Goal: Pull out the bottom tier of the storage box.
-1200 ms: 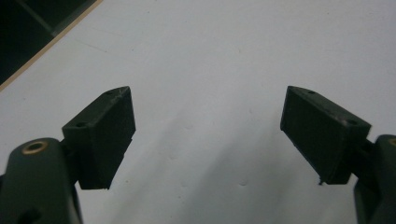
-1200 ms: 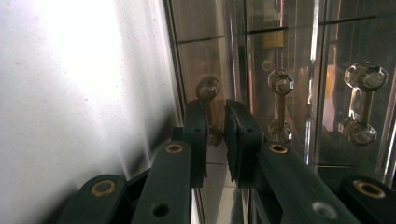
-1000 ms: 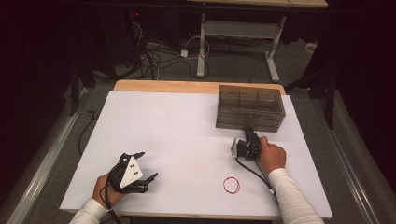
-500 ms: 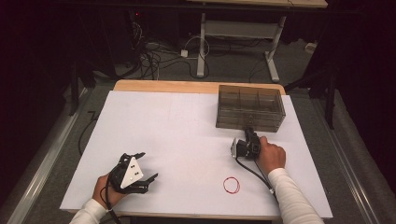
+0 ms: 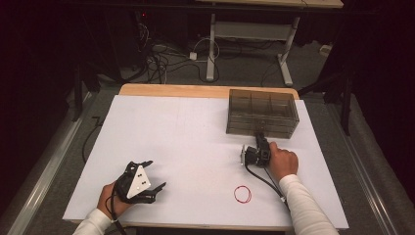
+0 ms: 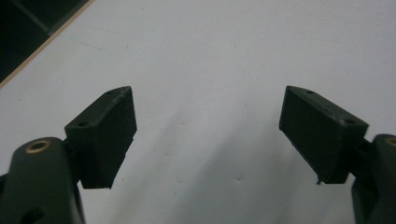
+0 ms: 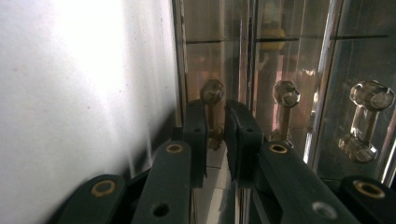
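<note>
In the high view the right gripper [image 5: 260, 141] meets the bottom front of the drawer box [image 5: 263, 112] at the table's [image 5: 186, 142] far right, while the left gripper [image 5: 142, 178] rests near the front edge, jaws apart and empty. The right gripper view shows the jaws clamped on a clear knob [image 7: 212, 100]; the pull should go straight out, level, without twisting. The box is smoky, transparent plastic with several small drawers.

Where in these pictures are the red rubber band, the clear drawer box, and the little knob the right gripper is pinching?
red rubber band [image 5: 242, 194], high view, on its ring.
clear drawer box [image 5: 263, 106], high view, on its top face.
knob [image 7: 212, 91], right gripper view, on its rounded head.
right gripper [image 7: 215, 133], right gripper view, between its fingertips.
</note>
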{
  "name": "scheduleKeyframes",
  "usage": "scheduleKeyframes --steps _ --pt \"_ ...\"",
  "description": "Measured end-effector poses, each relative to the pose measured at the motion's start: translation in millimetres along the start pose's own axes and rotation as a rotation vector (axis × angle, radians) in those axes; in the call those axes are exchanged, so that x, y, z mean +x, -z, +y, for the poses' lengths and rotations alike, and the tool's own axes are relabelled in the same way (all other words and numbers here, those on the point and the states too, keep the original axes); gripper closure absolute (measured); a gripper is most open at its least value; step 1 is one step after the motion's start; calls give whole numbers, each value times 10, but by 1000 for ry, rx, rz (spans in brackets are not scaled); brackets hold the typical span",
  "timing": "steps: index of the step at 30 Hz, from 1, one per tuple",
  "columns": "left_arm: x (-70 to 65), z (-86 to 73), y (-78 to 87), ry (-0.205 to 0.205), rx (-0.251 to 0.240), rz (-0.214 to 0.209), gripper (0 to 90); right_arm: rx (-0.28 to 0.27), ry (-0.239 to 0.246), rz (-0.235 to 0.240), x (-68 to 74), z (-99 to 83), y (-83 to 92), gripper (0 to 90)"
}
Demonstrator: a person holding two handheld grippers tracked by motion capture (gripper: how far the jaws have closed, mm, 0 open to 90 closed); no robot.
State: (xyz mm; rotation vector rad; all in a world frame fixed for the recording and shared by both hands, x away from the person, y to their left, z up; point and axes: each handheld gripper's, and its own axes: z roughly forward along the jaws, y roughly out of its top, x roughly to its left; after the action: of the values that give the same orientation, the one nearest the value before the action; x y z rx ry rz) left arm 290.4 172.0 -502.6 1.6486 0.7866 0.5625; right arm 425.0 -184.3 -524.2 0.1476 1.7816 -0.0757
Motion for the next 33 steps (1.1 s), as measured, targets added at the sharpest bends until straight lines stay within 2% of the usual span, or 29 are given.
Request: scheduleKeyframes --steps 14,21,24,29,31,33 --pt "-3 -1 9 -4 1 5 182 4 -7 16 -11 -10 121 813" --pt "0 4 16 -3 -2 3 182 2 -57 48 -21 -30 208 805" --pt "0 9 18 -3 -5 5 182 -9 -132 98 -95 -72 223 798" --pt "-1 21 18 -1 -10 8 182 -67 -343 234 -271 -199 266 811" --pt "-6 23 17 -3 -10 9 182 -87 -410 273 -335 -269 285 854" --pt "-9 24 18 -4 -10 11 182 -100 -516 302 -401 -344 289 895"
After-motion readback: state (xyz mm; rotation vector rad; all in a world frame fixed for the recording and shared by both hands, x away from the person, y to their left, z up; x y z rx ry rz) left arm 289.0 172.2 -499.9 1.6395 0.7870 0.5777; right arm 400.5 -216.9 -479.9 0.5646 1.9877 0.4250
